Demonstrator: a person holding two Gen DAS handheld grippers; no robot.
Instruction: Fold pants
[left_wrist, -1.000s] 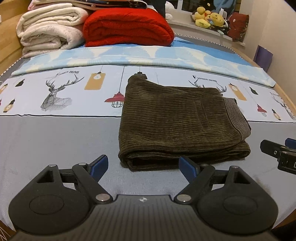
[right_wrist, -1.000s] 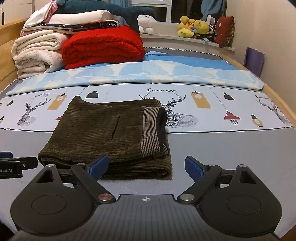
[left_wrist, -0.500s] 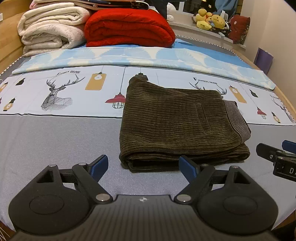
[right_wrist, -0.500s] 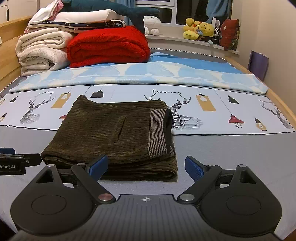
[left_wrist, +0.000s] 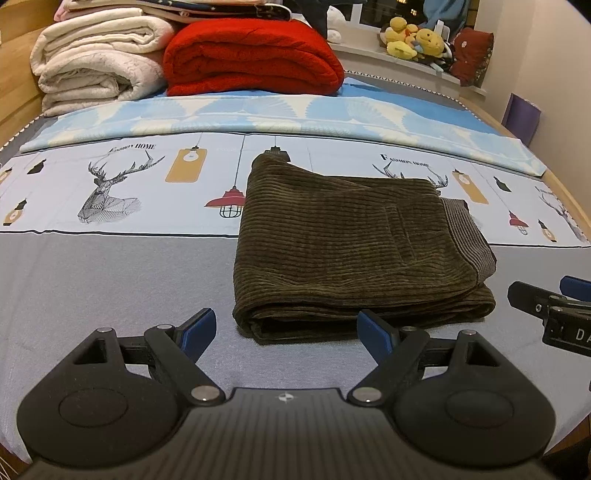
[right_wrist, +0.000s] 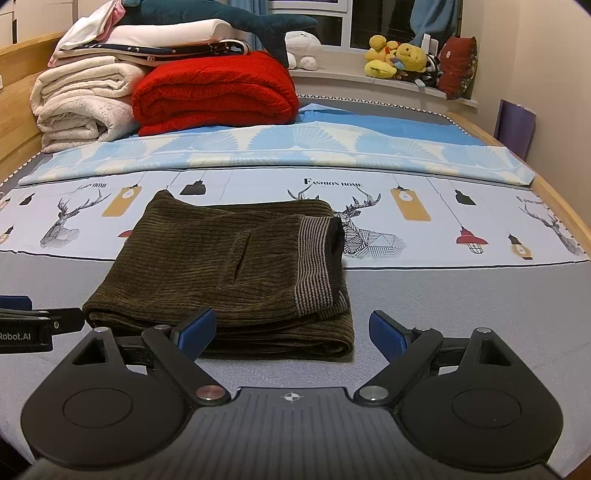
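— Where do things stand?

— The pants (left_wrist: 354, 251) lie in a thick folded stack on the bed (left_wrist: 110, 288), half on the grey band, half on the printed strip. My left gripper (left_wrist: 284, 328) hangs just short of the near fold with its jaws wide apart and nothing between them; my right gripper (right_wrist: 291, 330) is the same, spread and empty, at the stack's right corner.

— What could go wrong?

— I judge the fold done, so the risk is undoing it. One blue pad (right_wrist: 194, 332) of the right gripper looks very close to the front edge; if I drift forward it could catch a layer and drag the stack askew. The striped waistband (right_wrist: 317, 266) sits loose on top and could flip back.

— Any writing?

— "Fashion home" (right_wrist: 332, 182) printed on the sheet beside the deer, again at the left as "Fashion HOME" (left_wrist: 132, 148). "Robot.AI" (right_wrist: 15, 336) shows on the left gripper's side, and on the right one's only "DA" (left_wrist: 581, 335), the rest cut off
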